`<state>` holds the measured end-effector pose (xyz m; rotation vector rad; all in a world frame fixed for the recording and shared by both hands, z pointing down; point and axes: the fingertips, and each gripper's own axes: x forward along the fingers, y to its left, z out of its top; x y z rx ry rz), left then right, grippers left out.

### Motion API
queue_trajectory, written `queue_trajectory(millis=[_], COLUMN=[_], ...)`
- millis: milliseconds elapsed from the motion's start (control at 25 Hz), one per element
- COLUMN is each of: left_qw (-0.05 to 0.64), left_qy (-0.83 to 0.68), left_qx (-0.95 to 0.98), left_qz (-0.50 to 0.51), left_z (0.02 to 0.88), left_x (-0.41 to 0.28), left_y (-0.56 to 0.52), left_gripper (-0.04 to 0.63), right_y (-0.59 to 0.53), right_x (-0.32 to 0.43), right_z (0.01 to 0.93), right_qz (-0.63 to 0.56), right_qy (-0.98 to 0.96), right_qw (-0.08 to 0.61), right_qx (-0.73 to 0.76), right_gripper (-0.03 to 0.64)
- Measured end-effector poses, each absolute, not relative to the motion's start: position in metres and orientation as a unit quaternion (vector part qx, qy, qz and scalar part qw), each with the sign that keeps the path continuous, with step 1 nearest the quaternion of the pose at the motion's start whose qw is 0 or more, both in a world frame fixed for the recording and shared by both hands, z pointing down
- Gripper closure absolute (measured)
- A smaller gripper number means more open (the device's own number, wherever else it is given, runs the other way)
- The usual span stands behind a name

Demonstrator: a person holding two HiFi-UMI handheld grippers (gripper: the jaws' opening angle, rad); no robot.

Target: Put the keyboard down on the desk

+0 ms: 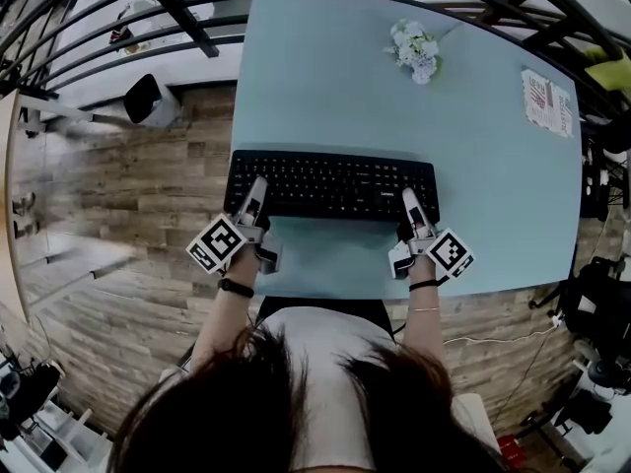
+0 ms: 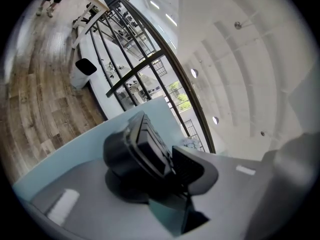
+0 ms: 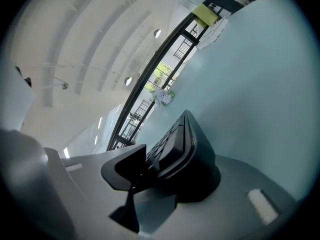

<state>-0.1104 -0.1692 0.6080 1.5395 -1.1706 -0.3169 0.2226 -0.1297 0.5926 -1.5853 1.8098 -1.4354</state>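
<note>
A black keyboard [image 1: 335, 185] lies flat and low across the near part of the light blue desk [image 1: 394, 106]; whether it rests on the top I cannot tell. My left gripper [image 1: 254, 191] is shut on the keyboard's near left corner. My right gripper [image 1: 409, 203] is shut on its near right corner. In the left gripper view the keyboard's end [image 2: 145, 144] sits between the two jaws of the left gripper [image 2: 161, 165], with the desk behind it. In the right gripper view the other end of the keyboard [image 3: 176, 143] is clamped the same way by the right gripper [image 3: 156, 166].
A small pot of white flowers [image 1: 414, 49] stands at the back of the desk. A printed card [image 1: 547, 101] lies at the far right. A white bin with a black lid [image 1: 148, 99] stands on the wooden floor to the left. Black railings run behind.
</note>
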Motion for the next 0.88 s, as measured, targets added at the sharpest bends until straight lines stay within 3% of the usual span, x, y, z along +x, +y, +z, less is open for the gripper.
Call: queue_trajectory(millis=[560, 880], left_qw=[0.568, 0.567], left_qy=[-0.498, -0.511], left_qx=[0.642, 0.639], left_qz=[-0.134, -0.094], left_z=[0.622, 0.629], left_x=[-0.114, -0.118], left_y=[-0.162, -0.157], left_gripper=[0.433, 0.365], right_y=[-0.122, -0.118], right_x=[0.223, 0.228], right_z=[0.613, 0.623], right_qz=[-0.527, -0.545], right_qy=[0.611, 0.586], right_qw=[0.134, 0.105], right_qx=[-0.575, -0.59], right_gripper=[0.428, 0.387])
